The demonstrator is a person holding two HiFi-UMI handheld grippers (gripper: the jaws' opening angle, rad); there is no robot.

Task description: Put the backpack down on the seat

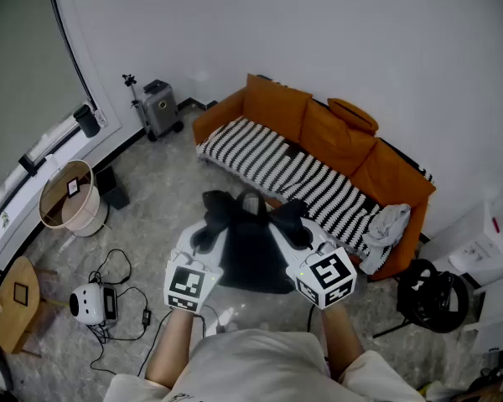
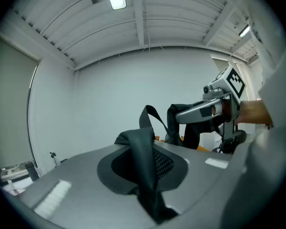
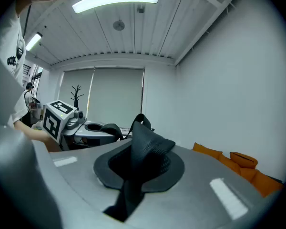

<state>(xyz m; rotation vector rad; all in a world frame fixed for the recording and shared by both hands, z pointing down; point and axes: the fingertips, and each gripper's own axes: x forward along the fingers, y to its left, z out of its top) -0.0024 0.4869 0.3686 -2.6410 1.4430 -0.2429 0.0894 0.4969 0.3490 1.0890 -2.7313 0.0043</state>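
Note:
A black backpack hangs in the air between my two grippers, just in front of the orange sofa. The sofa's seat is covered by a black-and-white striped blanket. My left gripper is shut on one black shoulder strap, which runs out from between its jaws. My right gripper is shut on the other strap in the same way. Each gripper shows in the other's view: the right gripper and the left gripper. The bag's body hangs below the grippers, above the floor.
A grey cloth lies on the sofa's right end. On the floor at left are a wicker basket, a white device with cables and a round wooden stool. A grey wheeled unit stands by the wall. Black gear sits at right.

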